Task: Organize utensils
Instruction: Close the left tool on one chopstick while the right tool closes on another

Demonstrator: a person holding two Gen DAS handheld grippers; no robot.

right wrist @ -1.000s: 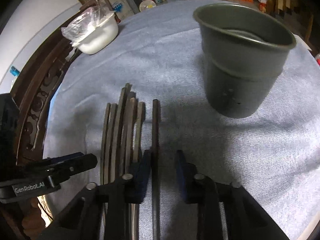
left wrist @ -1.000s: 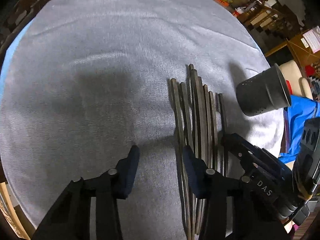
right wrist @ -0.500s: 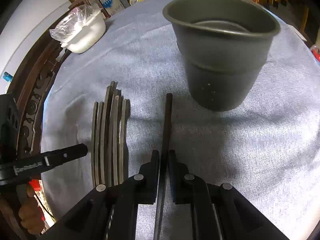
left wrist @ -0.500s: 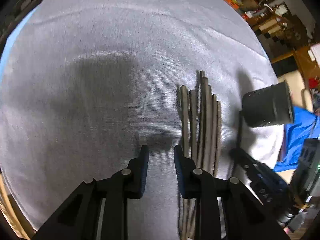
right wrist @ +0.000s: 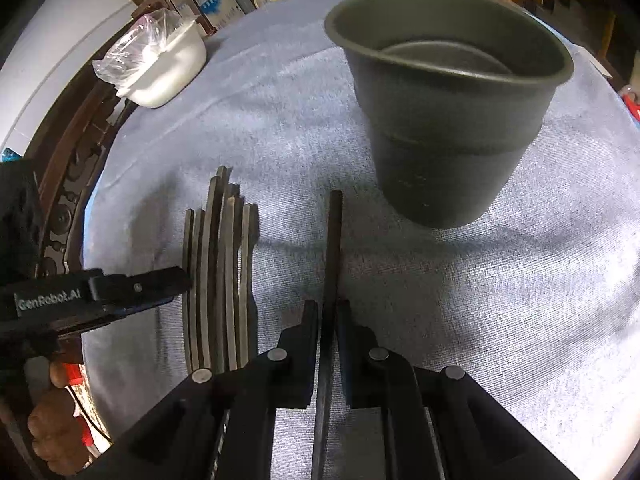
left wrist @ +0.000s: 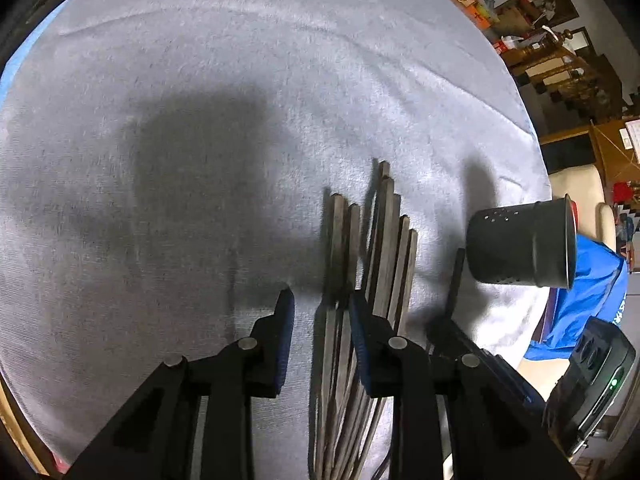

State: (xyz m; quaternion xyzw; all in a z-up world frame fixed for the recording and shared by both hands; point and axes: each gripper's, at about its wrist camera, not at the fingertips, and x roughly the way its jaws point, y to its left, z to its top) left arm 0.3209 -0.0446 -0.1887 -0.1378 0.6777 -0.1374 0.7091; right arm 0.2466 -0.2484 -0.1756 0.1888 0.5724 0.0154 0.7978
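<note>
Several dark chopsticks point(right wrist: 218, 264) lie side by side on the grey cloth; they also show in the left wrist view point(left wrist: 384, 240). My right gripper point(right wrist: 328, 312) is shut on a single dark chopstick point(right wrist: 333, 240), lifted off the cloth and pointing toward the dark cup point(right wrist: 448, 108), which stands upright just ahead. My left gripper point(left wrist: 320, 304) is open, its jaws straddling the leftmost chopsticks of the pile near their lower part. The cup point(left wrist: 520, 244) and the held chopstick point(left wrist: 454, 280) appear at the right of the left wrist view.
A white bowl with a plastic bag point(right wrist: 160, 64) sits at the far left edge of the round table. A carved wooden chair back point(right wrist: 68, 184) borders the table's left side. A blue cloth point(left wrist: 588, 288) lies past the table's right edge.
My right gripper closed on one chopstick and raised it away from the pile toward the cup. My left gripper narrowed, then opened a little, and shifted over the pile's left chopsticks.
</note>
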